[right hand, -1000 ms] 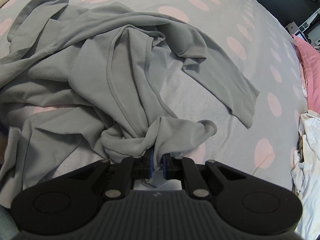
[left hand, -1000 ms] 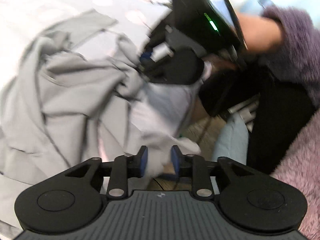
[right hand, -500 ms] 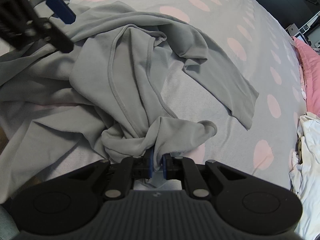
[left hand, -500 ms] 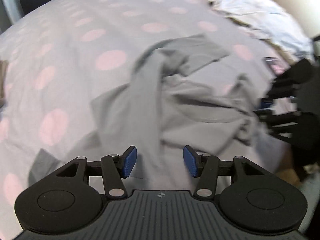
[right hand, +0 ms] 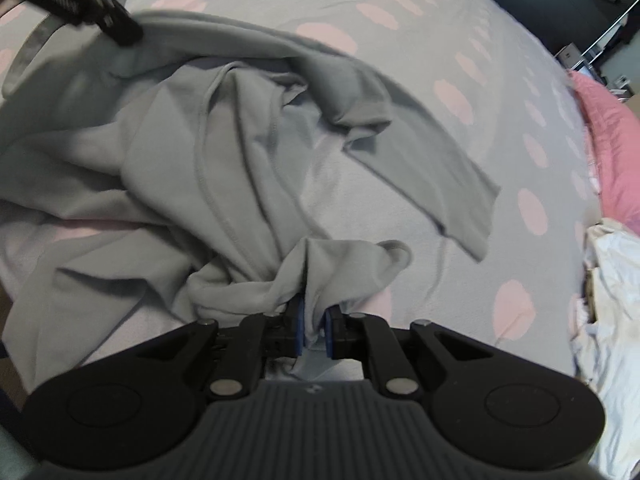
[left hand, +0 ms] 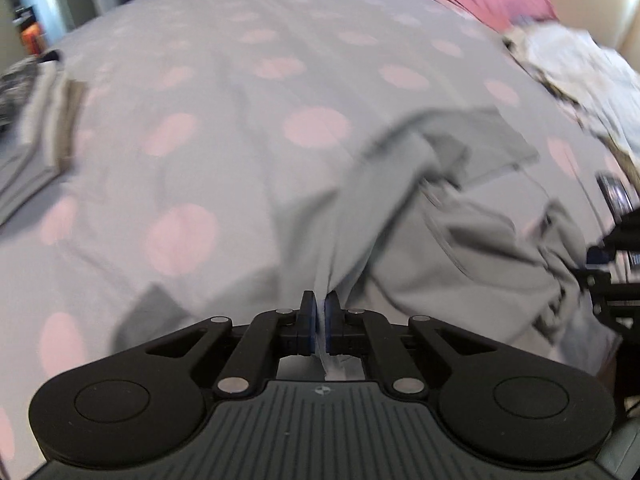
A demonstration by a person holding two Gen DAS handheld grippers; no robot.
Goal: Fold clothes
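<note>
Nearest, left hand-held gripper [left hand: 320, 320]: pinching a fold of the grey garment [left hand: 460, 240] between pressed-together blue pads.
Right hand-held gripper [right hand: 313, 330]: clamping a bunched edge of the same garment [right hand: 208, 168].
Garment: lying crumpled across the bed [right hand: 460, 64], one flap spreading outward.
Farther: white clothes [right hand: 612, 300] and a pink pillow [right hand: 612, 132] sitting at the bed's edge.

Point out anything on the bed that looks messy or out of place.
The grey garment is the odd one: crumpled and twisted into bunched folds on the dotted bedspread, not spread flat. Both the left gripper and right gripper pinch it. A rumpled white pile lies loose at the bed's edge.
</note>
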